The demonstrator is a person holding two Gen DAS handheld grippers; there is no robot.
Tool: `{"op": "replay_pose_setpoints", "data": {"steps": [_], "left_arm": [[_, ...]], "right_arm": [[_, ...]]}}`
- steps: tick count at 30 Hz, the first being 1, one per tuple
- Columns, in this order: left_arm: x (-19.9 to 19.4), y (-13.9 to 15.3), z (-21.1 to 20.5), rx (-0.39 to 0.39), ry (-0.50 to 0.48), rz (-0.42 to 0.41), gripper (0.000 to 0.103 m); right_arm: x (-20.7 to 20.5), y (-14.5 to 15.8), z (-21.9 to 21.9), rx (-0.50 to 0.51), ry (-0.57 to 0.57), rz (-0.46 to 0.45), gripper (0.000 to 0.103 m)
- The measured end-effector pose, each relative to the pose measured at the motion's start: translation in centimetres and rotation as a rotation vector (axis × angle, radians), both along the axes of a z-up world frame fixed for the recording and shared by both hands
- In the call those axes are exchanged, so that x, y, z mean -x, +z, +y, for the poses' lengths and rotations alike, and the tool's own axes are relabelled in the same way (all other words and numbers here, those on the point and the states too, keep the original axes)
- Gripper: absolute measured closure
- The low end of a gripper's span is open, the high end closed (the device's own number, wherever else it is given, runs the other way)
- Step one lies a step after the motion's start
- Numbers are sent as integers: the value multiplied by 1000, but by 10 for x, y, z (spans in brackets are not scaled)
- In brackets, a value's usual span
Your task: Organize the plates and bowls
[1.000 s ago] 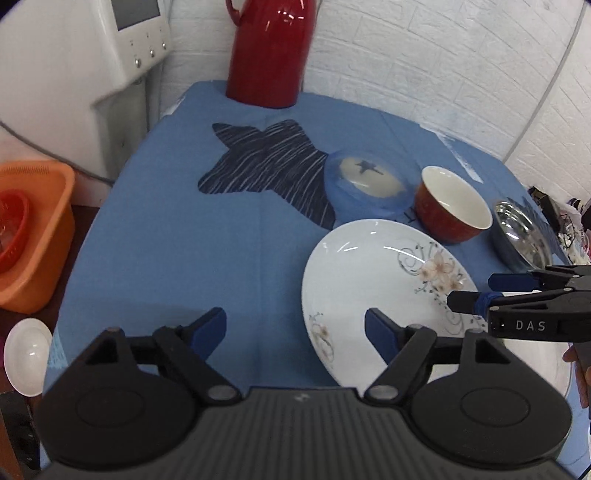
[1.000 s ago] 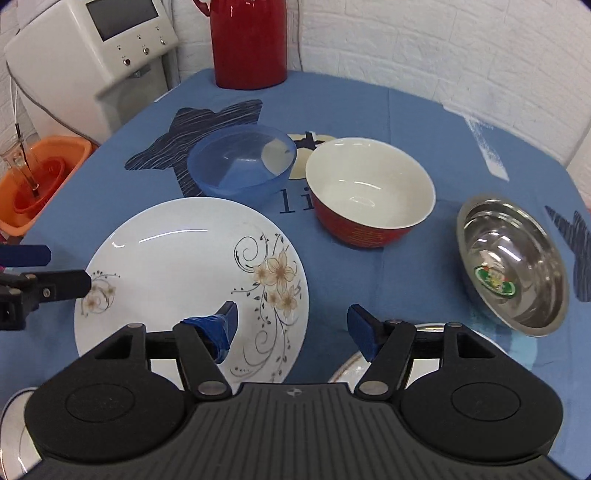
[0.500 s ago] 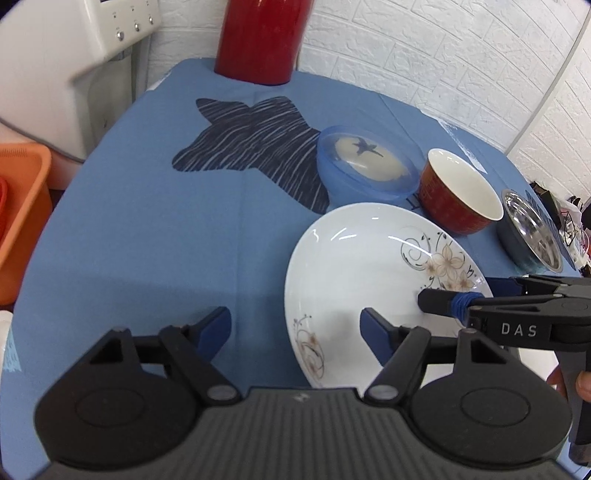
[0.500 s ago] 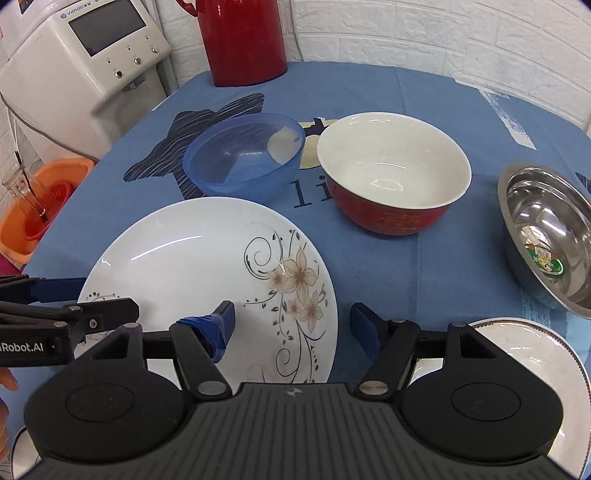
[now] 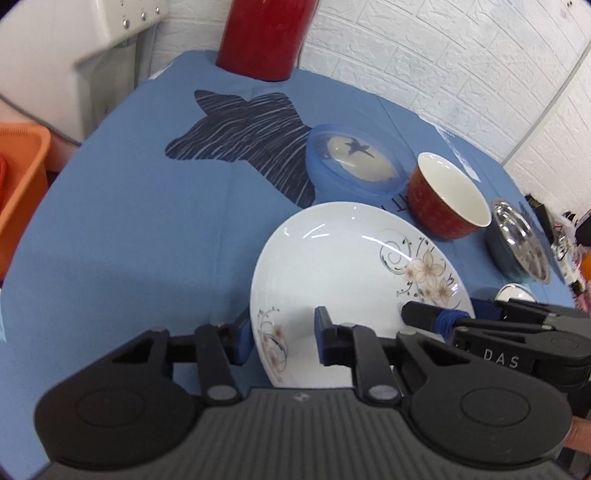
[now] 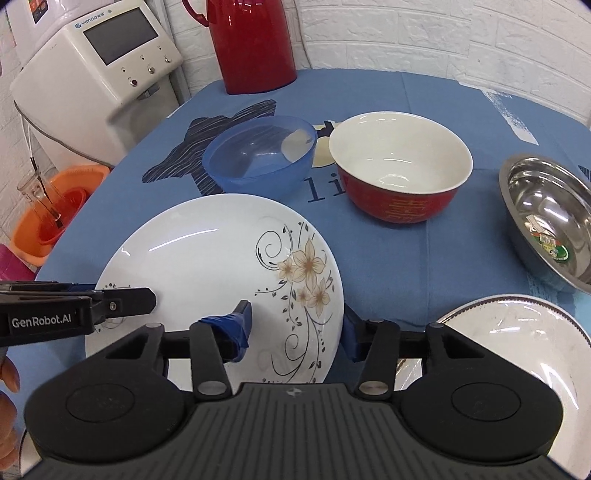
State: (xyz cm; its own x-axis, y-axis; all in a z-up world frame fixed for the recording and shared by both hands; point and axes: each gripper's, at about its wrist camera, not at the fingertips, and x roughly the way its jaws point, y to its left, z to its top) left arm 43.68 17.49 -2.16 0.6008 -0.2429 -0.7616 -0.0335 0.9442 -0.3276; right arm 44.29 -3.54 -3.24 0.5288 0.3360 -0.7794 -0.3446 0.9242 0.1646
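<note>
Blue tablecloth, brick wall at top; bowls behind. Both claws, left and right, half-open, straddle the plate rim.

Left gripper: jaws parted, straddling the near left rim of the floral plate.
Right gripper: jaws parted, straddling its right rim.

Glossy ceramic floral plate, shiny steel bowl (mirror-bright), matt blue tablecloth.
</note>
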Motion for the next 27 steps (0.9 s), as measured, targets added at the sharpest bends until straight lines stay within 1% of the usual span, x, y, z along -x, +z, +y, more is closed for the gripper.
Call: {"op": "replay_pose_setpoints", "data": {"steps": [2,5,7,10,12,14,17,21,27], "left_arm": [[2,2,2,5,3,6,88],[6,7,0,-20,3,-1,89],[8,10,0,-26,2,-2,89],[8,18,2,-40,14,-8,90],[7,22,5,-34,18,-7,90],[9,25,7,-26,22,-6,90],[14,29,9,-29,27,-3,90],[35,39,11,-28,28,-25,90],[84,53,12,-48,23,-76,90]], "right_arm": [[3,0,-2,-33,-4,17,69],[7,1,-2,-64,-27,41,67],[10,1,1,-64,-30,50,65],[11,5,1,-102,-51,81,64],[13,13,2,-108,-51,73,63],[16,20,5,-89,-37,58,63],[21,29,5,-106,-36,48,62],[40,40,6,-104,-15,19,60],[78,40,5,-143,-13,31,58]]}}
